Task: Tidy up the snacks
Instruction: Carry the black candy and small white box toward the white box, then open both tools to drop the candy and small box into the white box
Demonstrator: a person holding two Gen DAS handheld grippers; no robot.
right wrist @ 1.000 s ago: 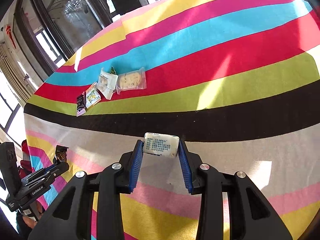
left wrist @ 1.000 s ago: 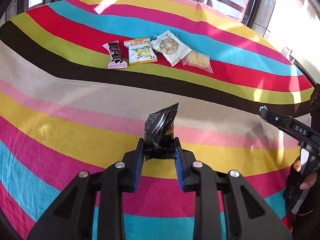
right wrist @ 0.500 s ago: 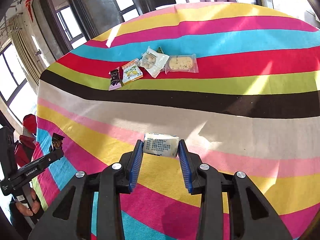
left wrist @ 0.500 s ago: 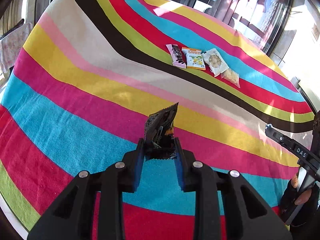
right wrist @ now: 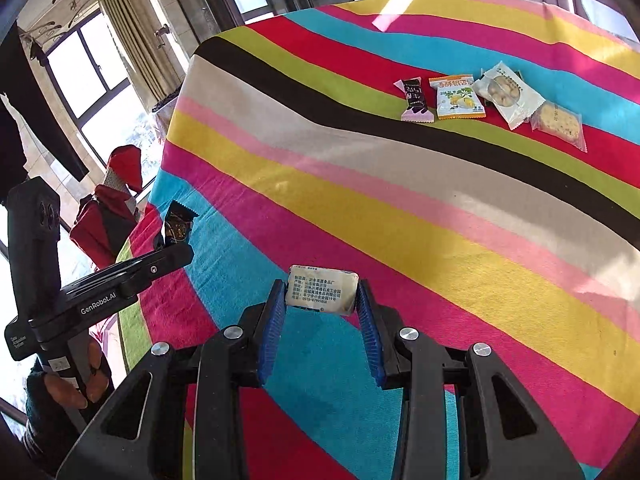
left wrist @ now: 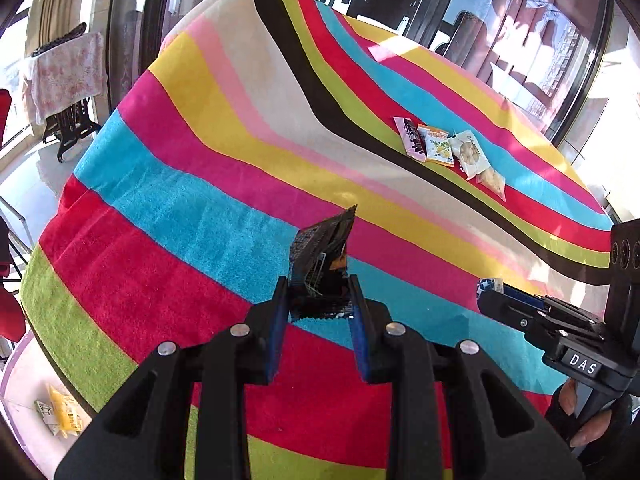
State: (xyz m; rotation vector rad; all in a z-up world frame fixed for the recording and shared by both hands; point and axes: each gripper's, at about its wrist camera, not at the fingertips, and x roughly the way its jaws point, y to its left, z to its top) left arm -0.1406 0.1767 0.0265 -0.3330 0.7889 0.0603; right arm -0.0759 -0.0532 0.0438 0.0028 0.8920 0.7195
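My left gripper [left wrist: 319, 298] is shut on a crinkled black snack packet [left wrist: 324, 260], held above the blue stripe of the striped tablecloth [left wrist: 208, 208]. My right gripper [right wrist: 321, 294] is shut on a small white snack packet [right wrist: 322, 289] with printed text, also above the cloth. Far off on the table lie several snacks in a row: a dark and pink packet [right wrist: 414, 100], an orange and white packet [right wrist: 458, 98], a white packet of round biscuits [right wrist: 508, 94] and a clear-wrapped cracker [right wrist: 559, 122]. The same row [left wrist: 444, 148] shows in the left wrist view.
The table's near left edge [left wrist: 60, 320] drops off to the floor, where a few packets [left wrist: 60, 412] lie. A red chair [right wrist: 108, 204] stands beyond the table's left side. Windows and curtains ring the room. A person's hand [right wrist: 68, 388] grips the left tool.
Both grippers have swung left and back toward the table's near corner, each still carrying its packet. The row of snacks now lies farther off to the right.
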